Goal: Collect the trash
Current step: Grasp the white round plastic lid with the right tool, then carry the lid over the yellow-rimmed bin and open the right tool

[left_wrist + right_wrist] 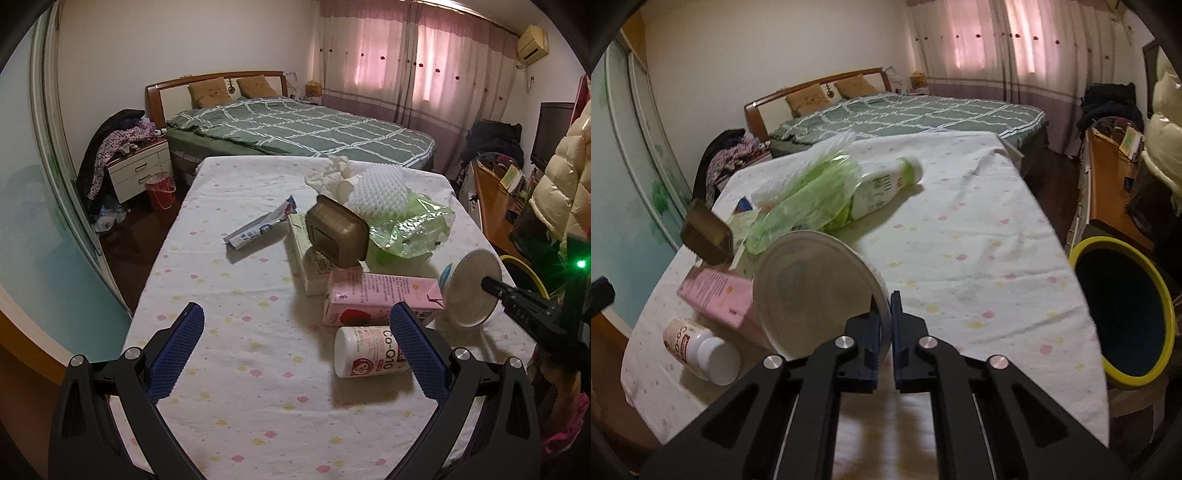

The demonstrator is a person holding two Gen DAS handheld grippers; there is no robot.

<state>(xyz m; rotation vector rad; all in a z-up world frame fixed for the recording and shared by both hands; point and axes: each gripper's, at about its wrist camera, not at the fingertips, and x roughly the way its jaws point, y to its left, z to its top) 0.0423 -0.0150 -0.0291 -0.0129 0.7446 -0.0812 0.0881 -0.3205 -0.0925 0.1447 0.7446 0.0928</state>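
Observation:
My right gripper (886, 314) is shut on the rim of a white cup (812, 288), which is tipped on its side with its mouth toward the camera. The left wrist view shows that cup (472, 288) pinched by the right gripper (489, 284) at the table's right edge. My left gripper (299, 350) is open above the cloth, holding nothing. A white Co-Q10 bottle (369, 350) lies by its right pad, with a pink carton (380, 299) just behind. Further back are a brown plastic tray (338, 236), a green bag (410, 225), white foam netting (380, 192) and a flattened wrapper (258, 229).
A dark bin with a yellow rim (1123, 314) stands off the table's right side. A green-and-white bottle (886, 184) lies on the dotted tablecloth (979, 258) behind the bag. A bed (295, 129) is beyond the table, a wooden desk (1108, 177) to the right.

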